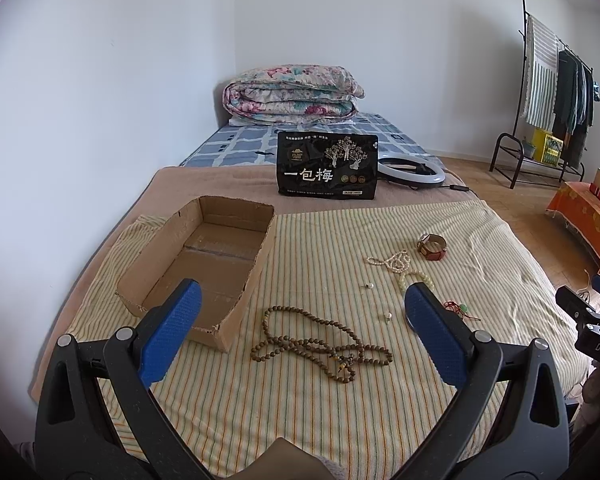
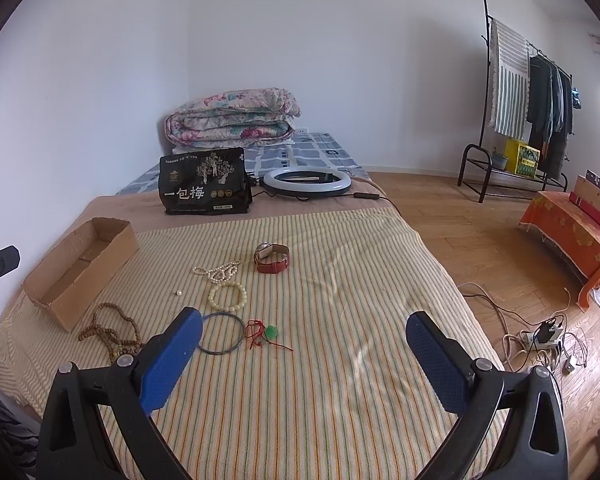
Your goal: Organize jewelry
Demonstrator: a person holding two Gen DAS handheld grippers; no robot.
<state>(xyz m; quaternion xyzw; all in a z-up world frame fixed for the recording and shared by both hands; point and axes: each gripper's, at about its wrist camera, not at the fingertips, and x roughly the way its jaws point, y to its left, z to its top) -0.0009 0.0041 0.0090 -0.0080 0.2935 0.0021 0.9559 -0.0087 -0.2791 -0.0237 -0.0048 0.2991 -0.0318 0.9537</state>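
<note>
Jewelry lies loose on a striped cloth (image 2: pixel 340 380) over a bed. A brown wooden bead necklace (image 1: pixel 324 340) (image 2: pixel 108 334) lies just ahead of my open left gripper (image 1: pixel 300 304). An empty cardboard box (image 1: pixel 204 256) (image 2: pixel 76 268) stands to its left. Further right are a white pearl strand (image 2: pixel 218 271), a cream bead bracelet (image 2: pixel 228 297), a thin dark bangle (image 2: pixel 222 334), a red cord with a green pendant (image 2: pixel 266 334) and a watch with a red strap (image 2: pixel 272 258) (image 1: pixel 432 246). My right gripper (image 2: pixel 304 332) is open over the cloth, holding nothing.
A black snack bag (image 1: pixel 327 166) stands upright beyond the cloth, with a ring light (image 2: pixel 306 180) beside it. A folded floral quilt (image 1: pixel 292 94) lies at the bed's head. Cables and a power strip (image 2: pixel 544 338) sprawl on the wooden floor to the right.
</note>
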